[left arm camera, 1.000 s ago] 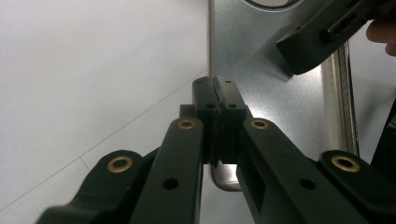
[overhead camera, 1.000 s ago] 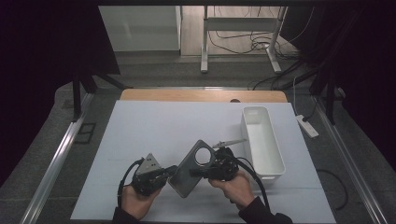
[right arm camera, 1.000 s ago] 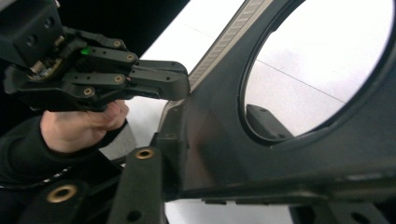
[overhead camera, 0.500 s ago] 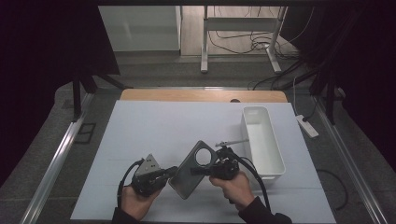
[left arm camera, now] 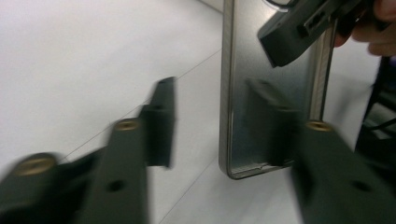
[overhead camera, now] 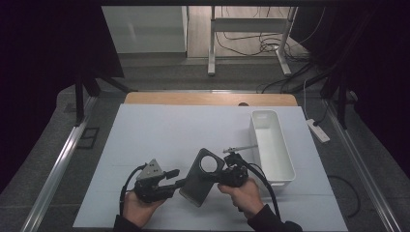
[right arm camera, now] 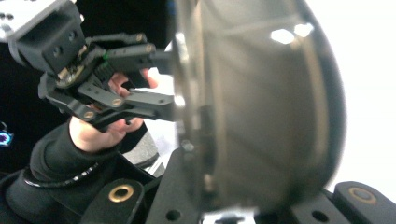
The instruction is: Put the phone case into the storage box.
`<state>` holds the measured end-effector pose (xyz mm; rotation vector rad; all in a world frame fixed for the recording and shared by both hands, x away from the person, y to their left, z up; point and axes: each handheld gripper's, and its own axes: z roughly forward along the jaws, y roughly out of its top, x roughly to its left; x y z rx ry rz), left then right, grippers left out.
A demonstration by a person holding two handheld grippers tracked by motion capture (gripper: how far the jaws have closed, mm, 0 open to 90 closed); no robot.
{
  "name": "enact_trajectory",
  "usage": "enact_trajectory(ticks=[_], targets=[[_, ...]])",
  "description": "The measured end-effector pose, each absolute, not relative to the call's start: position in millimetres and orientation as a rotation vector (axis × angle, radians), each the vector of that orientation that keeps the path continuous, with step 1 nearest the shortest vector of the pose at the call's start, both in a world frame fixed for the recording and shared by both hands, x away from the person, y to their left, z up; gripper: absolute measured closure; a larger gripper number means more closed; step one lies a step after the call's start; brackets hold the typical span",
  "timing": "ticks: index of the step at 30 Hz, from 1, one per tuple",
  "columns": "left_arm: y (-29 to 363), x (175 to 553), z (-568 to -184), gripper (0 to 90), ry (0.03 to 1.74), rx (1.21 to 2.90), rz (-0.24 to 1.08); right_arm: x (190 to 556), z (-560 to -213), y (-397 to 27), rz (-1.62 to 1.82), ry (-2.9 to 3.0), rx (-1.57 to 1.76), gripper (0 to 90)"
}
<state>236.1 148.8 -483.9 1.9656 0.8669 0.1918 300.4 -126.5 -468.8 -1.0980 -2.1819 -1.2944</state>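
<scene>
White bench, wooden strip along its far edge; dark room beyond, with cables on the floor. White bin near the bench's right edge, interior bare. Grey phone near the front edge, tilted, held off the surface. Right gripper: fingers clamped on the phone. Left gripper: fingers apart, straddling the phone's lower end.

Dim room, white table, cables on wooden floor
</scene>
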Motion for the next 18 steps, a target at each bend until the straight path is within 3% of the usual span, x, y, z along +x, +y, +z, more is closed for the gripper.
enact_trajectory(ticks=[4,9,18], targets=[[153.3,240.0,-486.6,26.7,0.867,1.972,0.123,298.7,-466.5,-127.0,-1.299,-2.230,-1.078,85.5],[155.9,243.3,-488.5,13.8,0.877,1.984,0.050,296.6,-463.4,-127.0,-1.301,-2.290,-1.049,85.5],[159.1,245.8,-493.3,1.7,0.848,2.007,-0.023,294.9,-459.8,-129.5,-1.308,-2.385,-0.992,85.4]])
